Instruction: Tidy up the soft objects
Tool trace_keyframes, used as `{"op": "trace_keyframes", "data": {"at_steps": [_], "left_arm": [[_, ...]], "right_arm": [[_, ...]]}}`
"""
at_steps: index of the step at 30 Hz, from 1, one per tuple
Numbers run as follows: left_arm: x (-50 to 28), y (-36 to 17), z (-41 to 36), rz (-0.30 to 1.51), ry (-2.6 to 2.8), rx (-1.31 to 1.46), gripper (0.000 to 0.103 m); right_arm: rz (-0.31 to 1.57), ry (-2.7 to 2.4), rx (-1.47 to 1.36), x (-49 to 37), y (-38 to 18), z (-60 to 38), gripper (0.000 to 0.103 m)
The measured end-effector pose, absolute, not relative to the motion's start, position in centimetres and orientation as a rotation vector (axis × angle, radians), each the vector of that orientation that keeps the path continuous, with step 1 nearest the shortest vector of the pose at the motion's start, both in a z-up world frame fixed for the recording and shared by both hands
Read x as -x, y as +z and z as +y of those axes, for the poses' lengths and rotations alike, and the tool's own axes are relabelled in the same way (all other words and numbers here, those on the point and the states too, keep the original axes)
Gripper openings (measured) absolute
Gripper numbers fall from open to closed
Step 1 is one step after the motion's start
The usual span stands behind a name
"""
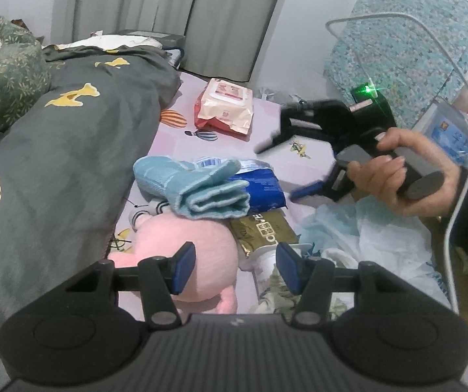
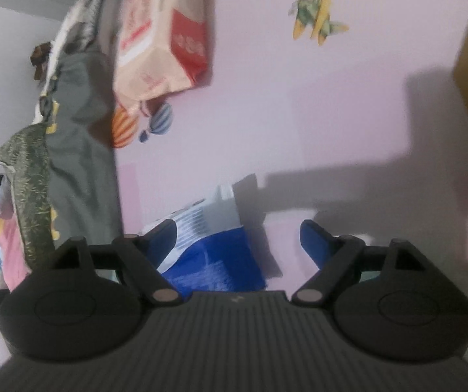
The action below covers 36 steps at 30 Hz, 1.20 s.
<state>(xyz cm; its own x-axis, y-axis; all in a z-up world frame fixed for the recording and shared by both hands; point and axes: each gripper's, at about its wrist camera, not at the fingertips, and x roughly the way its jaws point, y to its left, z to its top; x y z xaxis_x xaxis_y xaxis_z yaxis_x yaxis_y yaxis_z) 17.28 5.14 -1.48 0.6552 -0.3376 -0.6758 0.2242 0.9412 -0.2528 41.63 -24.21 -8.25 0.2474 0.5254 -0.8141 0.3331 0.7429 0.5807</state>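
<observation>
Sorting barely begun: both the left gripper [image 1: 234, 269] and right gripper [image 2: 239, 240] gape empty, while the folded towel [image 1: 198, 186], pink plush [image 1: 181, 245] and 2 packets remain heaped together on the bed sheet [image 1: 299, 170].

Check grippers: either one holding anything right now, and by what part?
Nothing held. The left gripper is open above the pink plush toy. The right gripper is open over the blue package, fingers clear of it.

Left gripper [image 1: 235, 269]: low in front, its 2 blue-padded fingers spread apart, nothing between them.
Right gripper [image 1: 275, 171]: tilted sideways, fingers splayed wide, empty.
Right hand [image 1: 404, 171]: wrapped around the handle.
</observation>
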Motion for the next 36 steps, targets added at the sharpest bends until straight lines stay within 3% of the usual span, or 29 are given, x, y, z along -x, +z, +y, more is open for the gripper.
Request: {"op": "trace_keyframes", "data": {"at_steps": [4,5,11,26,28,32,36], "left_arm": [[-17.4,-1.4,5.6,0.791,-0.309,0.159,0.055],[-17.4,-1.3,5.7,0.788,-0.306,0.162,0.055],[-16.7,-1.0,6.3,0.783,-0.284,0.161,0.055],[-13.7,0.9,9.5,0.747,-0.166,0.222,0.055],[-13.0,1.2,9.5,0.735,-0.162,0.225,0.055],[-11.8,1.6,9.3,0.719,-0.166,0.226,0.055],[-11.1,1.8,8.7,0.717,-0.180,0.209,0.055]], "right_arm": [[1.356,0.293,-0.627,-42.1,-8.2,-20.4,0.089],[1.346,0.299,-0.554,-42.0,-7.9,-19.3,0.069],[1.295,0.269,-0.522,-41.3,-7.1,-18.8,0.039],[0.928,0.371,0.072,-31.9,5.9,-15.2,0.023],[0.876,0.405,0.203,-29.5,6.7,-13.9,0.009],[0.835,0.528,0.299,-25.1,7.8,-11.8,0.009],[0.888,0.609,0.211,-23.4,7.1,-11.4,0.010]]}}
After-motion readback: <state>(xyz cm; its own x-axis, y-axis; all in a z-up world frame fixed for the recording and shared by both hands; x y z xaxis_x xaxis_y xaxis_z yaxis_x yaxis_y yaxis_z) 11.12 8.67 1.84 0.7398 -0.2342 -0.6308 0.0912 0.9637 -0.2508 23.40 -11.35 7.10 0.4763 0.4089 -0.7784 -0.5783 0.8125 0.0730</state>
